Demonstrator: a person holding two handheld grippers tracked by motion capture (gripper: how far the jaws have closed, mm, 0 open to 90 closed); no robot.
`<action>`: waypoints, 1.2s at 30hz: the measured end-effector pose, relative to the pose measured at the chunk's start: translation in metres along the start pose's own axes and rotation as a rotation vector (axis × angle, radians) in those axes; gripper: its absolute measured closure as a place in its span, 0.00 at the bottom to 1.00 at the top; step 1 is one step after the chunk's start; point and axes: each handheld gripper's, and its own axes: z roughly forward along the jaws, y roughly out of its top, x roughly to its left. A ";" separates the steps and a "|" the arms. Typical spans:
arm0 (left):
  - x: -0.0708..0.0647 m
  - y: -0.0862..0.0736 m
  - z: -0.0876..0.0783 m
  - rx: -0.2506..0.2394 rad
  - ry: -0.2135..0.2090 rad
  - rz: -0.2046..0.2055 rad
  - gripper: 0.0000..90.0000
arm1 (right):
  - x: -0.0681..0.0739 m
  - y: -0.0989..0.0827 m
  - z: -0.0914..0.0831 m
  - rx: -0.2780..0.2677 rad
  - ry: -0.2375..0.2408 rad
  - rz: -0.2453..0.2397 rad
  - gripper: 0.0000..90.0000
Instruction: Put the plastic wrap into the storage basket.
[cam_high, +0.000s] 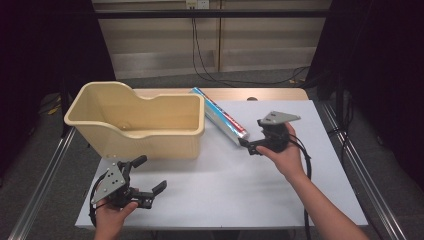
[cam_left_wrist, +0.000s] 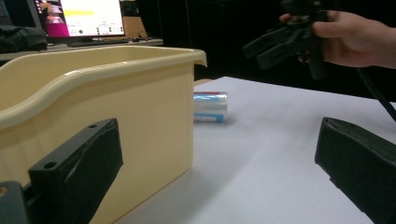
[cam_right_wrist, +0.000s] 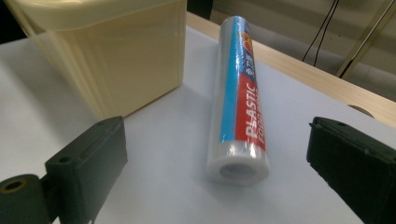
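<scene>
A roll of plastic wrap (cam_high: 224, 120) lies on its side on the white table (cam_high: 235, 185), slanting from the far edge beside the cream bin (cam_high: 145, 127) down toward the right gripper (cam_high: 248, 146). Its far end sits just beside the bin's right wall; its near end points at the gripper, and a narrow wedge of bare tabletop opens between roll and bin toward the front. In the right gripper view the roll (cam_right_wrist: 239, 105) runs away between the two black jaws, which stand wide apart with clear space on both sides of the tube's open end (nothing is touching it). The bin's corner (cam_right_wrist: 140, 56) stands close on the left of that view, and the table's wooden far edge (cam_right_wrist: 327, 79) crosses behind the roll.

The left gripper (cam_high: 150, 175) rests low at the front left of the table, in front of the bin, its jaws spread wide and holding nothing. In the left gripper view the bin's front wall (cam_left_wrist: 140, 121) stands just beyond the left jaw, and the end of the roll (cam_left_wrist: 210, 107) shows past the bin's corner, with the right hand (cam_left_wrist: 355, 37) and its gripper above it.

The widest open surface is the front middle and right of the table, between the two grippers. The bin's rim dips in a curve along its near side.
</scene>
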 end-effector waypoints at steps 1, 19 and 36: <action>0.000 0.000 0.000 0.001 -0.001 0.000 0.01 | -0.003 0.009 0.018 0.043 0.021 0.013 0.06; 0.000 -0.002 0.000 0.013 -0.018 -0.004 0.01 | -0.035 0.045 0.121 0.263 0.009 0.093 0.08; 0.000 -0.003 0.000 0.021 -0.022 -0.006 0.02 | -0.039 0.034 0.153 0.444 0.035 0.089 0.26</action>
